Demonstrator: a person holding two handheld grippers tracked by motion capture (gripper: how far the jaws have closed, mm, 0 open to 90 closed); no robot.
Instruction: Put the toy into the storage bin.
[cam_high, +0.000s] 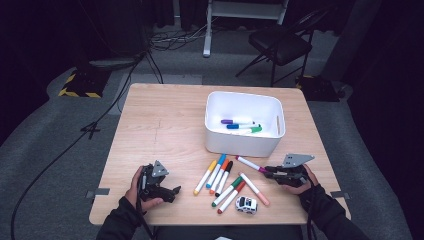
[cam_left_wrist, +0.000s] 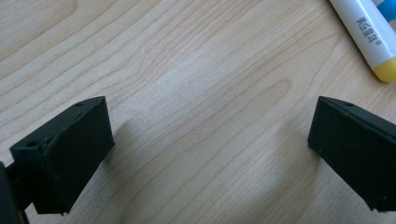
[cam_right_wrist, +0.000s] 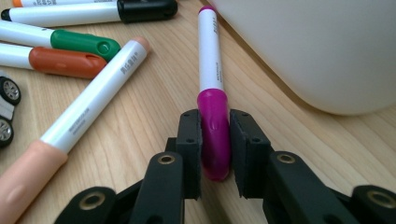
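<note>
Pale wooden table (cam_high: 165, 125): just in front of the white bin (cam_high: 244, 145) lies the magenta marker (cam_right_wrist: 211, 84), light, stiff, likely slick; right gripper (cam_right_wrist: 215, 154) clamps its cap end, a sound hold. Left gripper (cam_left_wrist: 210, 149) gapes, empty.

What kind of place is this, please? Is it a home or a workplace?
Probably a lab or studio for recording, not a home: dark curtains, cables across a grey floor, a hazard-striped block, a folding chair, and one small table holding markers and a bin.
</note>
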